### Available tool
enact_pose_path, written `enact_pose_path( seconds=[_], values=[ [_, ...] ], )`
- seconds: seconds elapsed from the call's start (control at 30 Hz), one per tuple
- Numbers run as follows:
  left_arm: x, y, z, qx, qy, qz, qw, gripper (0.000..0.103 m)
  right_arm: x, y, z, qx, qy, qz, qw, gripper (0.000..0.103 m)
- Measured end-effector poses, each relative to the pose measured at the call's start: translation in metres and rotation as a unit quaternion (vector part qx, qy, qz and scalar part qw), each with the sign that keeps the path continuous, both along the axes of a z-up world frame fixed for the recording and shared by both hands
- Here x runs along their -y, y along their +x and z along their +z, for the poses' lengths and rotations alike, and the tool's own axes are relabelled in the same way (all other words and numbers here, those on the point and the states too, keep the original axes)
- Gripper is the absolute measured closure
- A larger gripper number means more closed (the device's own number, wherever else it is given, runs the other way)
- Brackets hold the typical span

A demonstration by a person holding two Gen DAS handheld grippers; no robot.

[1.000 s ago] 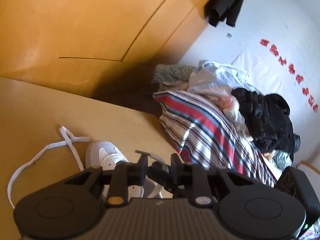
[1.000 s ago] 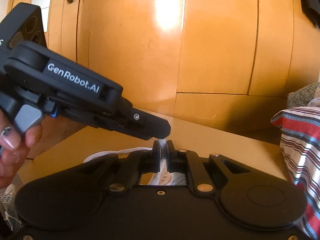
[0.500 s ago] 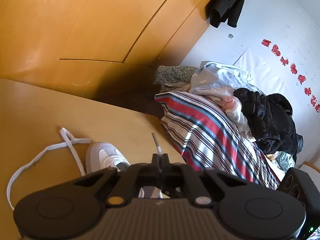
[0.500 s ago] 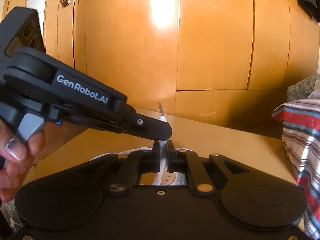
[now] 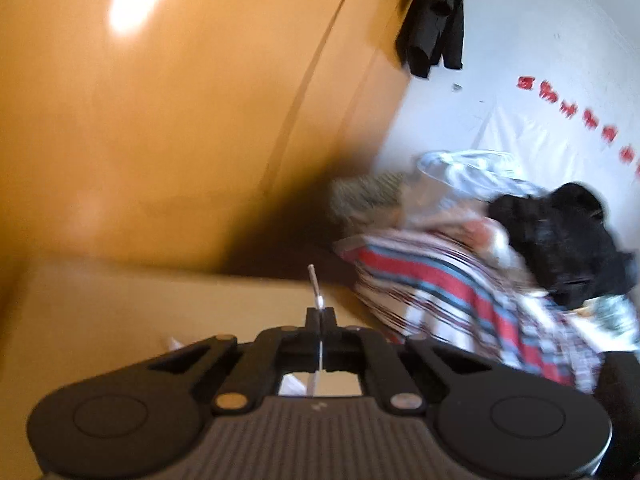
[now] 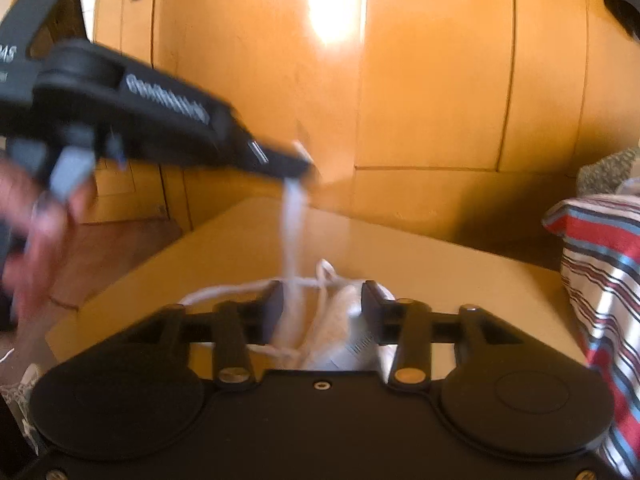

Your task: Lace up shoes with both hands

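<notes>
In the right wrist view, the right gripper (image 6: pixel 322 304) is seen nearest, its jaws spread wide with nothing clamped between them. Framed in that gap, a white shoe (image 6: pixel 344 332) is seen resting on the tabletop (image 6: pixel 460 280), blurred, with a loose white lace (image 6: pixel 294 240) rising from it in a slack vertical strand. The upper end of that strand is pinched by the left gripper (image 6: pixel 300 166), which is held above the shoe by a hand (image 6: pixel 36 232) at the left edge of the view.

In the left wrist view, the jaws are seen pressed together on the lace, whose stiff tip (image 5: pixel 316 288) is left sticking up just beyond them. Bare tabletop is shown ahead and to the left, up to its far edge. Past that edge, a shadowed gap is met before the wooden cabinet (image 5: pixel 180 120). To the right, a pile of striped cloth (image 5: pixel 460 300) and dark clothing (image 5: pixel 560 240) is seen close beside the tabletop's right edge, against a white wall (image 5: pixel 540 40).
</notes>
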State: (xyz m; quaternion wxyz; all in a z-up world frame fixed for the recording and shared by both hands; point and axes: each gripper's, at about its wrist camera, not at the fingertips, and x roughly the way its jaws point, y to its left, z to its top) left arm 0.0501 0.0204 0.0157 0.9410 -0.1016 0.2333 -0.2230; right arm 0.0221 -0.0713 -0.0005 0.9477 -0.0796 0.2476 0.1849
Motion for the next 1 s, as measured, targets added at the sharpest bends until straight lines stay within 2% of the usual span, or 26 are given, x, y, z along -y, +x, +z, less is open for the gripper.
enact_pose_path(
  seconds=[0.07,0.17,0.3,0.43,0.53,0.6,0.7,0.87,0.93,1.0],
  values=[
    [0.005,0.002,0.003,0.021,0.030,0.007,0.9993,0.102,0.004,0.004,-0.002,-0.009,-0.016,-0.003,1.000,0.061],
    [0.012,0.006,0.006,0.052,0.076,0.017,0.9956,0.102,0.010,0.023,-0.005,-0.057,-0.058,0.013,0.997,0.061],
    [0.039,0.021,-0.021,0.034,0.124,-0.016,0.9916,0.102,0.013,0.034,-0.011,-0.107,-0.084,0.039,0.990,0.064],
    [0.045,0.032,-0.039,-0.001,0.121,-0.037,0.9920,0.102,0.014,0.036,-0.023,-0.125,-0.059,0.045,0.989,0.069],
    [0.048,0.039,-0.047,-0.025,0.120,-0.051,0.9912,0.102,0.019,0.038,-0.025,-0.136,-0.038,0.049,0.989,0.084],
    [0.051,0.043,-0.052,-0.041,0.122,-0.061,0.9897,0.102,0.023,0.040,-0.024,-0.147,-0.013,0.044,0.988,0.084],
    [0.061,0.044,-0.061,-0.066,0.150,-0.073,0.9839,0.102,0.029,0.042,-0.024,-0.158,0.017,0.037,0.987,0.084],
    [0.070,0.043,-0.079,-0.113,0.203,-0.085,0.9690,0.102,0.046,0.048,-0.026,-0.181,0.074,0.022,0.981,0.085],
    [0.072,0.045,-0.085,-0.132,0.220,-0.087,0.9627,0.102,0.047,0.047,-0.028,-0.183,0.080,0.024,0.980,0.085],
    [0.069,0.049,-0.089,-0.156,0.220,-0.085,0.9591,0.102,0.044,0.045,-0.031,-0.182,0.082,0.029,0.979,0.085]
  ],
)
